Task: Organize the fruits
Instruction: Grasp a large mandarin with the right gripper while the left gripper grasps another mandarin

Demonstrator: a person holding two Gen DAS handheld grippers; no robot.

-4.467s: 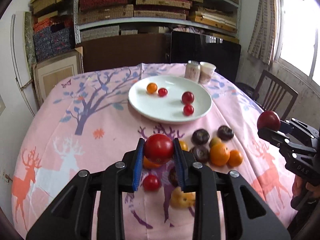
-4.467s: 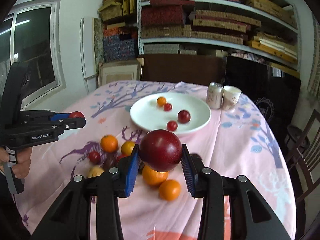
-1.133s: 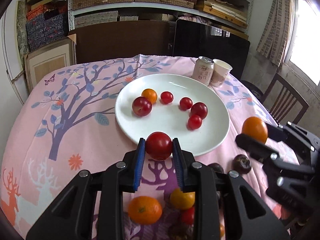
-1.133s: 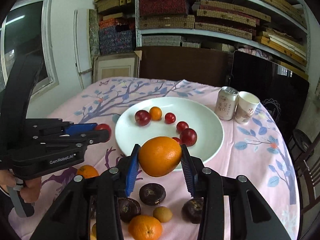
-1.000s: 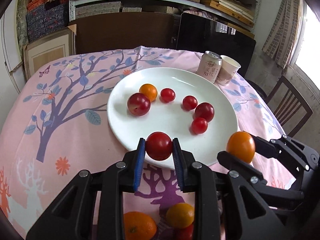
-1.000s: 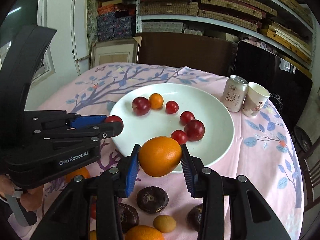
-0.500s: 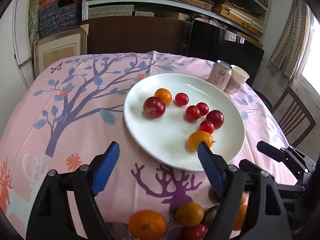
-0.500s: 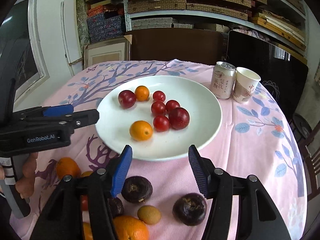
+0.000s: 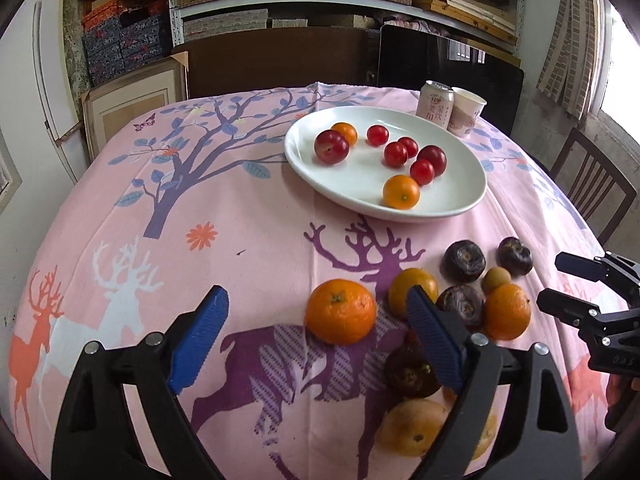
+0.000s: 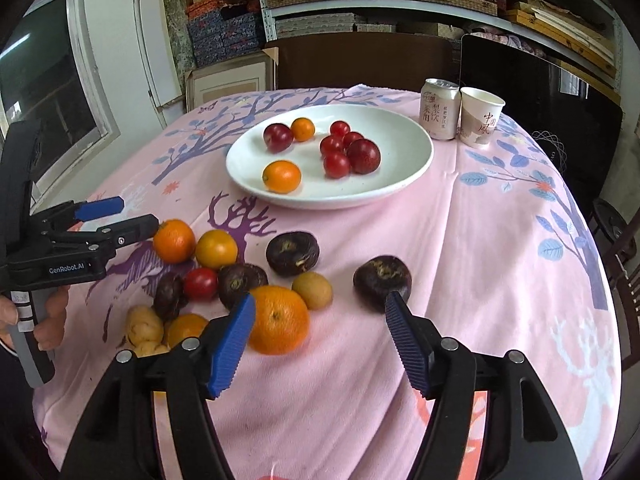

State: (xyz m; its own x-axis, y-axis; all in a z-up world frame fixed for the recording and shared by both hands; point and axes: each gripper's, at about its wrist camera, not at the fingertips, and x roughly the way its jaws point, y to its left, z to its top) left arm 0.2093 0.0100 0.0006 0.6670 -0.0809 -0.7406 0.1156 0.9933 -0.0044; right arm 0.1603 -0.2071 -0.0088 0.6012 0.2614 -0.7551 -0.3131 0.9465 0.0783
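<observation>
The white plate point(image 9: 460, 208) point(image 10: 416, 176) holds several red tomatoes, two dark red plums, a small orange fruit and a larger orange one point(image 9: 401, 192) point(image 10: 281, 176). Nearer me, a pile of loose fruit lies on the pink cloth: oranges point(image 9: 340, 310) point(image 10: 279, 319), dark purple fruits point(image 10: 382, 277), a red tomato point(image 10: 200, 283) and yellowish ones. My left gripper point(image 9: 316, 294) point(image 10: 136, 213) hovers over the pile's left side, its jaws opening with nothing held. My right gripper point(image 10: 320, 299) point(image 9: 550, 280) hangs over the pile's near edge, jaws also opening and empty.
A drink can point(image 10: 439, 110) and a paper cup point(image 10: 480, 122) stand just behind the plate. A wooden chair point(image 9: 592, 196) is at the table's right side. A hand point(image 10: 48, 320) holds the left gripper's grip. Shelves and a dark panel fill the back.
The left gripper let go of its red tomato and the right of its orange; both fruits now lie on the plate. Both grippers drew back over the pile with wider jaws.
</observation>
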